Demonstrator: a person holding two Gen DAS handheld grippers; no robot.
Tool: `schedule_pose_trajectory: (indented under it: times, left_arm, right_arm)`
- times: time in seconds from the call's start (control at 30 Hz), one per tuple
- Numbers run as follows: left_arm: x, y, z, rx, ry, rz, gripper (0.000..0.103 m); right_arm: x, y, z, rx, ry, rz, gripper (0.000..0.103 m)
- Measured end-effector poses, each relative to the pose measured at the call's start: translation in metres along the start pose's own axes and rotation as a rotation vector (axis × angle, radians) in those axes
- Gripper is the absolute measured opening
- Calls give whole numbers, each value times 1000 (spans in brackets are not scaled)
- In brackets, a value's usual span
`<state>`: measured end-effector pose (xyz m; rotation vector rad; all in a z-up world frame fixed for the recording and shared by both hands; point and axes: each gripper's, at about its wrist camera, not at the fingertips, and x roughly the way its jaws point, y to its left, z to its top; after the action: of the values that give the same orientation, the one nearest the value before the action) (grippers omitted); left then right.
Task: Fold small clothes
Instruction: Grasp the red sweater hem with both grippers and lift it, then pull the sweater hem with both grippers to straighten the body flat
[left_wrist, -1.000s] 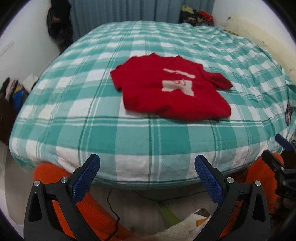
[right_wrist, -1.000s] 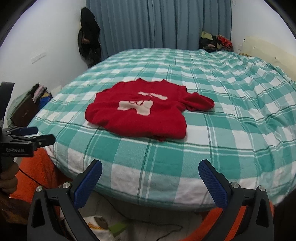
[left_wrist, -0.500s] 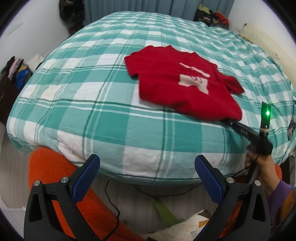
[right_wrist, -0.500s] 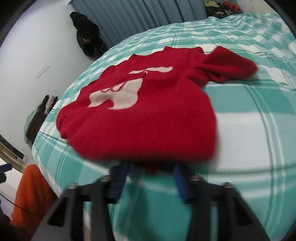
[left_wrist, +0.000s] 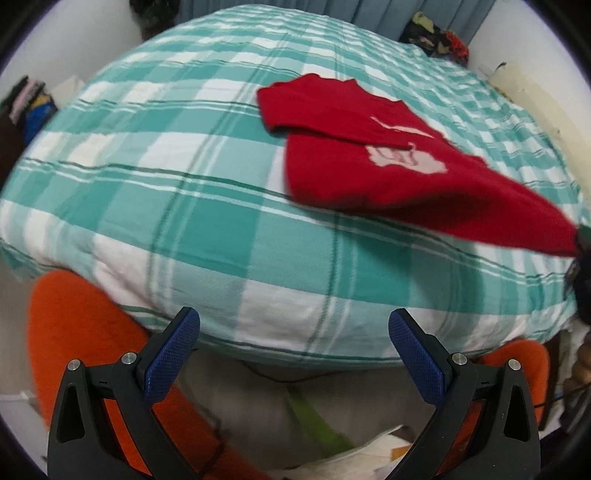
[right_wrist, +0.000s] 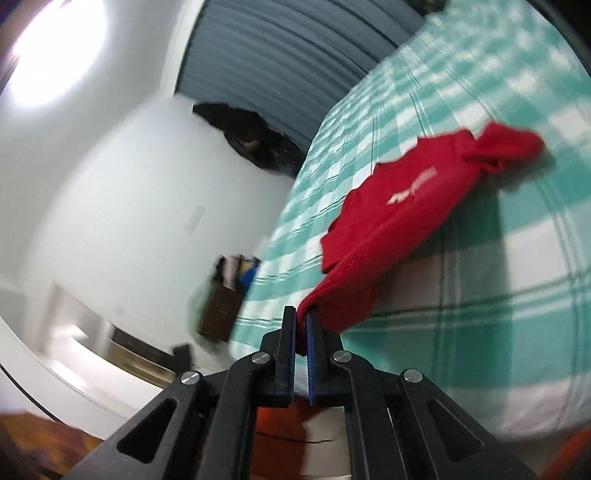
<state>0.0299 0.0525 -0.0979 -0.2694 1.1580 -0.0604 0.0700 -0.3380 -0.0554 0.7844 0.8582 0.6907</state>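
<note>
The right gripper (right_wrist: 302, 328) is clamped on the hem corner of the red sweater (right_wrist: 399, 218), which is pulled into a point toward it; the rest lies on the green checked bed cover (right_wrist: 480, 295). The left gripper (left_wrist: 293, 354) has its jaws wide apart, empty, above the bed edge.

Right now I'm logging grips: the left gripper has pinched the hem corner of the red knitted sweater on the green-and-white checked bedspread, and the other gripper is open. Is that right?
No, the sides are swapped. The right gripper is shut on the red knitted sweater, as the right wrist view shows. The left gripper hangs open over the edge of the green-and-white checked bedspread, holding nothing.
</note>
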Motion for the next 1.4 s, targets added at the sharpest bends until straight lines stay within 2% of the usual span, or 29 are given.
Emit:
schedule_pose_trajectory:
  times: [0.1,0.17,0.23,0.27,0.33,0.4,0.5,0.6,0.67,0.77,0.8,0.83,0.87,0.9,0.93,1.03,1.07,1.1,1.2,1.23,1.3,1.37,1.4]
  left_arm:
    - [18,11,-1,-65,68,-33,102]
    - [22,22,-4,-124,109,-58,102]
    - [17,30,-7,-162,101,-68,102]
    - [13,33,-8,-167,85,-65,102]
    - [8,37,-8,-158,56,-45,102]
    - [12,37,-4,-136,41,-43,102]
    - [34,33,15,-60,16,-116,102]
    - [76,21,48,41,24,-209,101]
    - [95,13,65,79,35,-243,100]
    - [110,3,88,100,8,-282,98]
    - [114,-2,95,97,3,-298,89]
    - [120,-5,104,86,16,-335,73]
    - [126,-10,112,67,58,-383,29]
    - [137,-17,125,34,127,-425,11]
    - [142,-22,134,14,145,-432,13]
    - [147,-38,173,-65,101,-415,13]
    - [150,-40,183,-93,97,-407,16]
    - [155,-42,195,-145,90,-385,24]
    - [163,-40,207,-194,117,-336,48]
    - [162,-38,207,-191,120,-330,49]
    - [146,-31,202,-138,86,-323,61]
    - [129,-18,188,-81,46,-280,69]
    - [121,-12,177,-62,31,-277,70]
  right_arm:
    - [13,-23,-9,4,2,-147,5]
    - [17,-55,-13,63,-21,-304,5]
    - [15,-87,-16,92,-49,-453,5]
    - [14,-98,-17,102,-50,-493,5]
    - [12,-119,-23,151,-34,-516,5]
    - [8,-118,-28,142,-13,-525,5]
    - [11,-117,-34,116,3,-519,5]
    - [12,-118,-35,118,-18,-504,5]
    - [15,-117,-32,106,-30,-502,5]
    - [13,-112,-32,64,-33,-503,5]
    - [14,-110,-32,46,-29,-507,5]
    - [14,-110,-33,38,-26,-508,5]
    - [15,-111,-33,35,-23,-508,5]
    - [14,-112,-32,40,-22,-506,5]
    - [13,-116,-31,53,-24,-504,5]
    - [14,-127,-18,109,-60,-498,5]
    - [14,-132,-13,130,-76,-490,5]
    - [16,-138,-7,157,-91,-483,5]
    - [21,-157,6,239,-121,-483,5]
    - [22,-164,9,269,-128,-477,6]
    - [24,-172,12,292,-131,-469,6]
    - [27,-174,16,279,-120,-471,6]
    - [27,-175,17,269,-115,-473,6]
